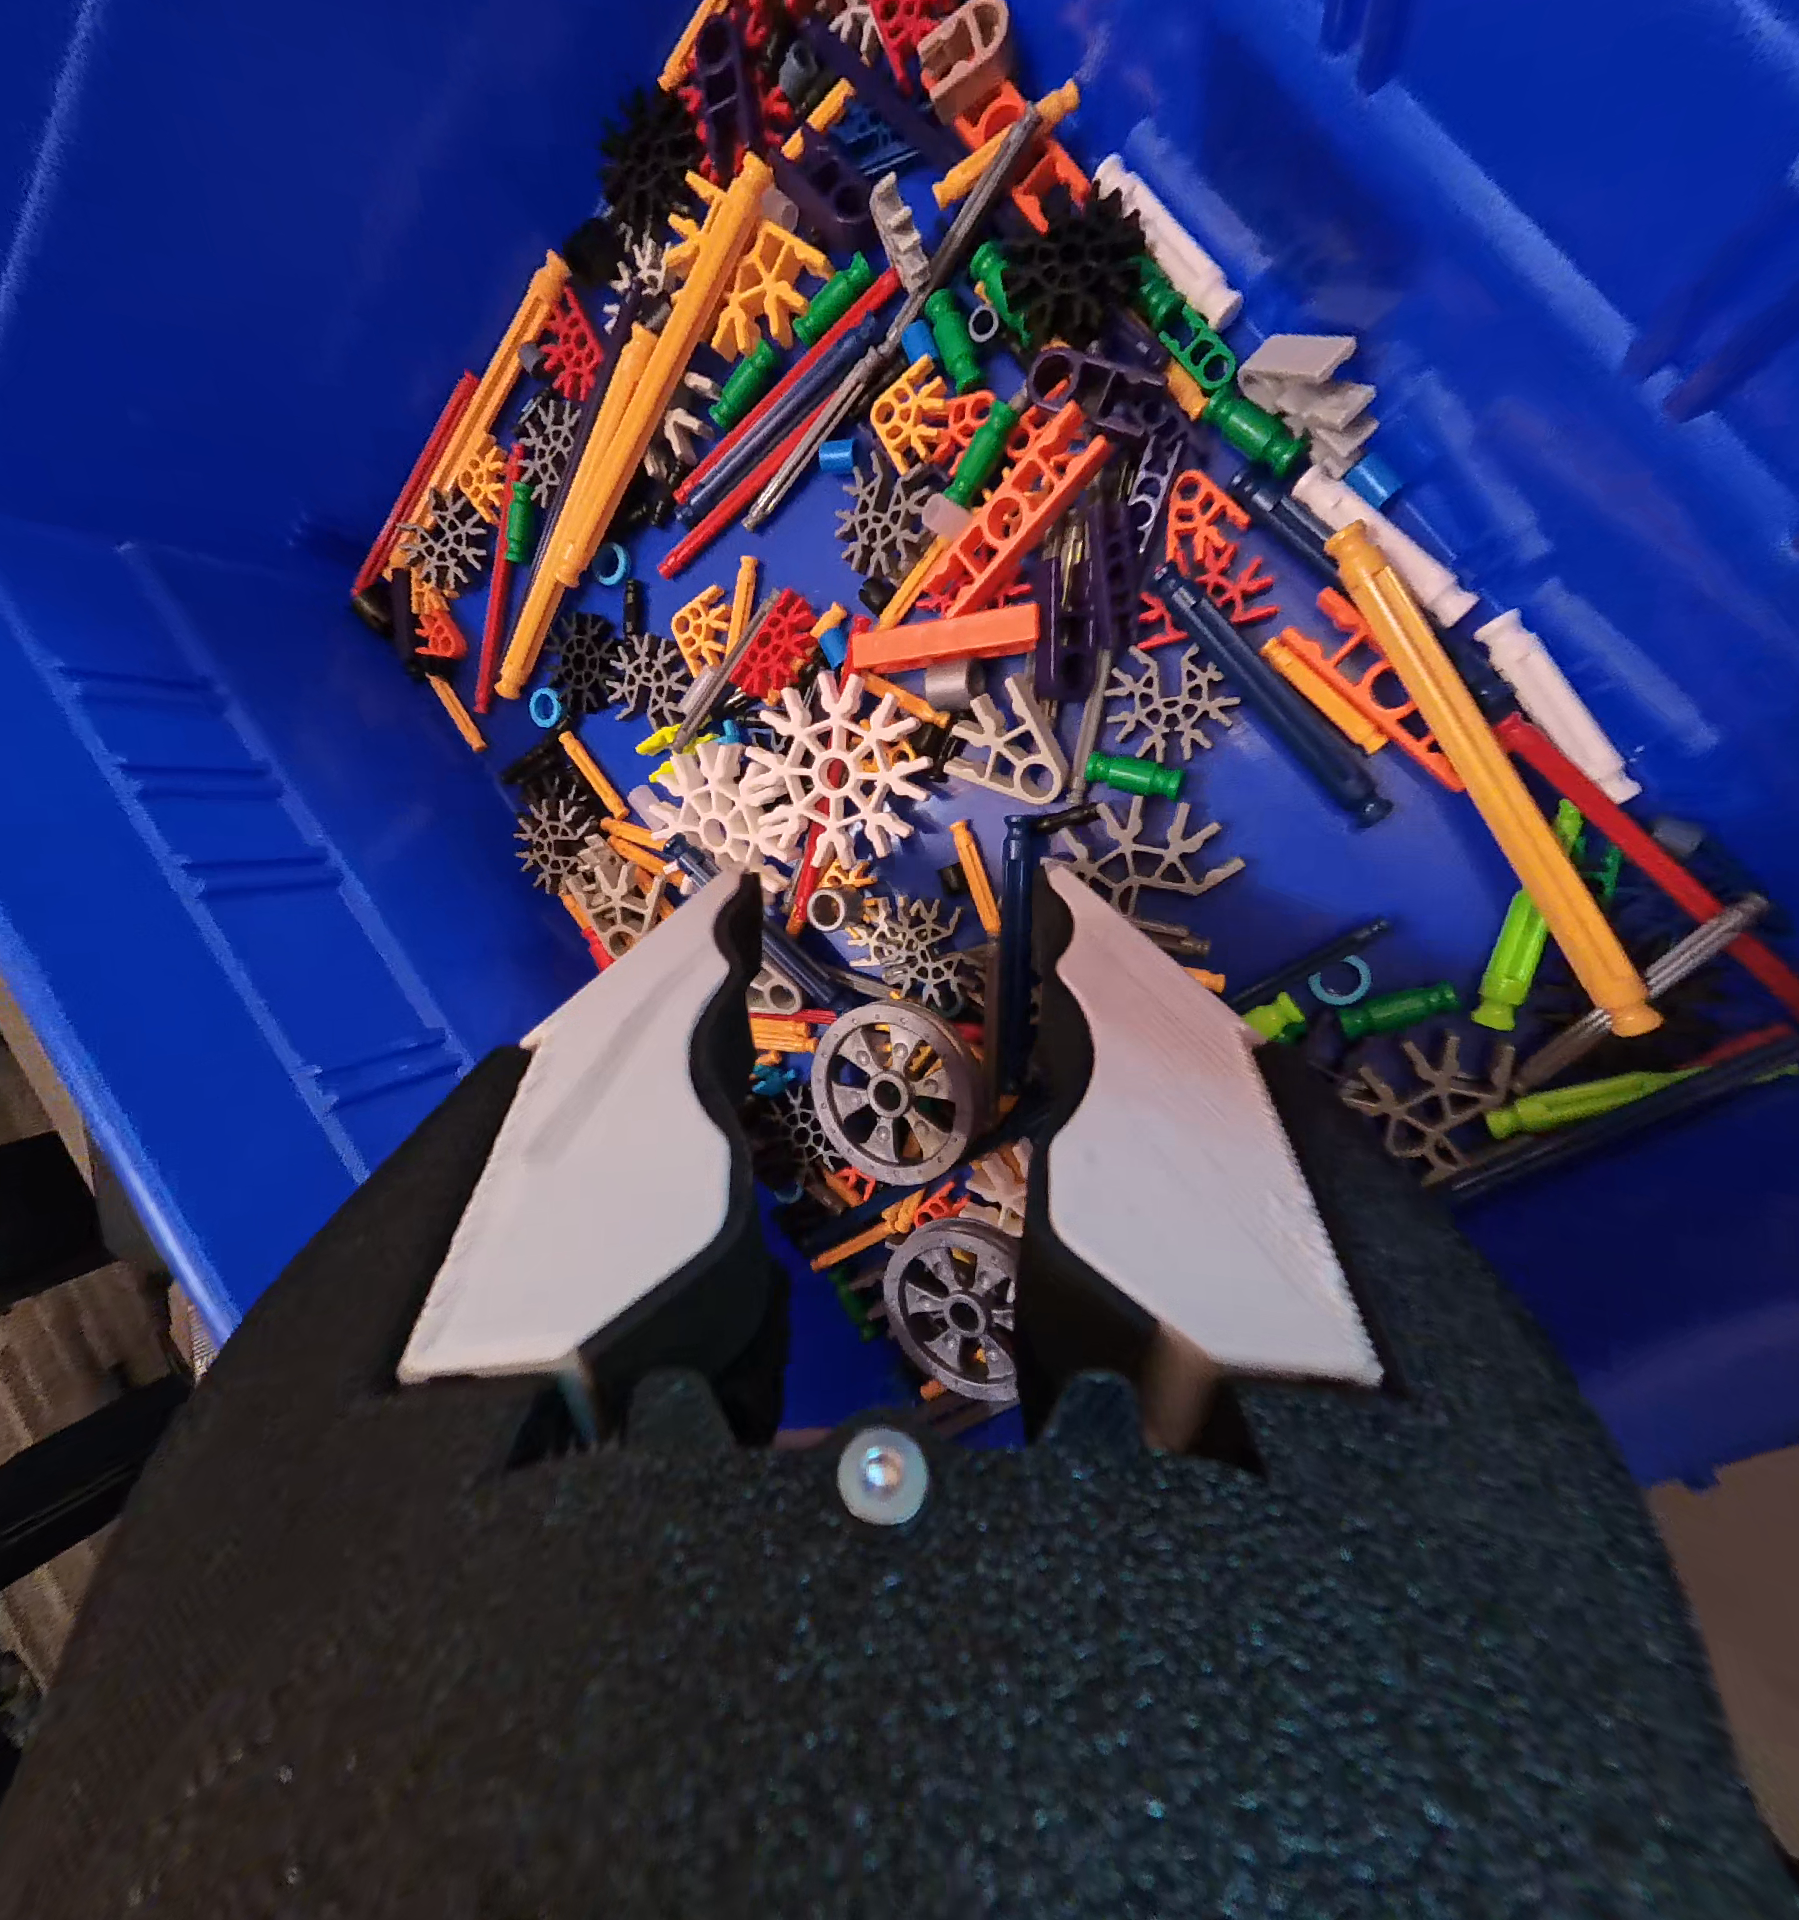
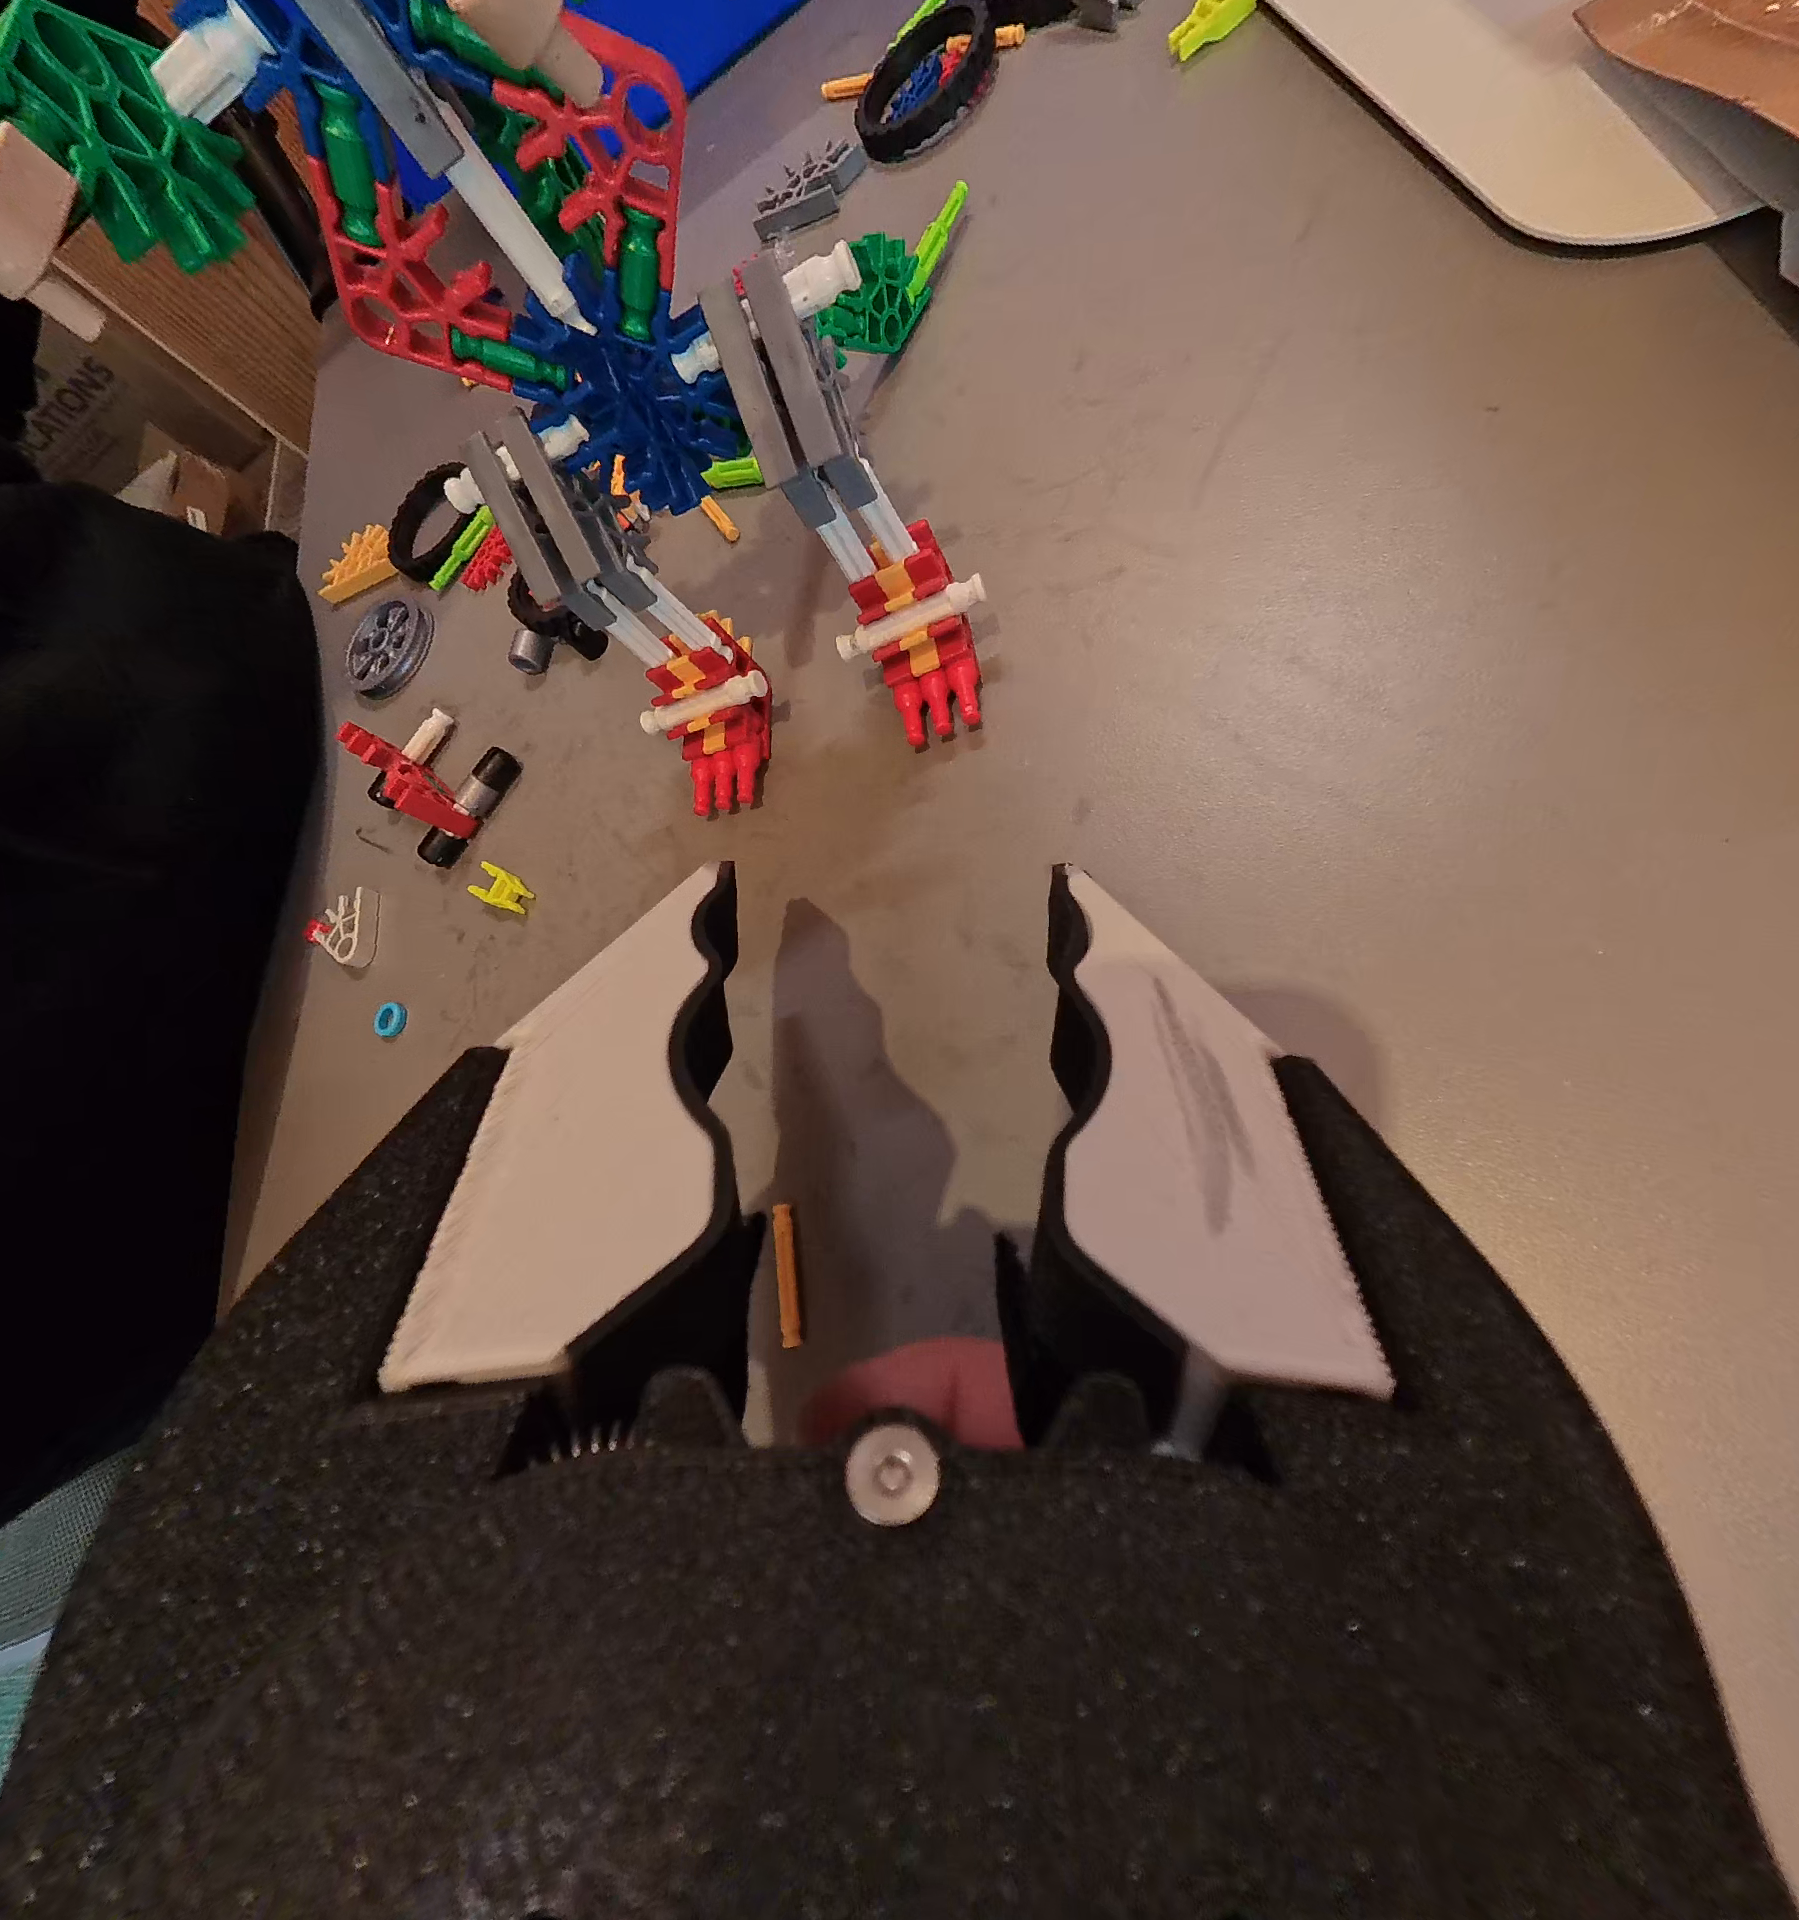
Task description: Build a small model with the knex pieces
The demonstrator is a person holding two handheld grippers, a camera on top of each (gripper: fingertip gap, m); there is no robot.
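Left gripper point(image 1: 890, 883) is hovering released, jaws apart and grasping nothing, over the blue bin point(image 1: 199, 727); two grey spoked wheels point(image 1: 897, 1086) are lying between its fingers at lower centre, two white snowflake connectors point(image 1: 838, 774) just above. Right gripper point(image 2: 890, 883) is likewise hanging released over the grey table point(image 2: 1394, 675), one orange rod point(image 2: 786, 1273) lying between its fingers, a built model point(image 2: 614, 395) with two red-clawed feet at upper left. Risk, as judged: the bin's pieces are lying tangled, so closing could be snagging neighbours.
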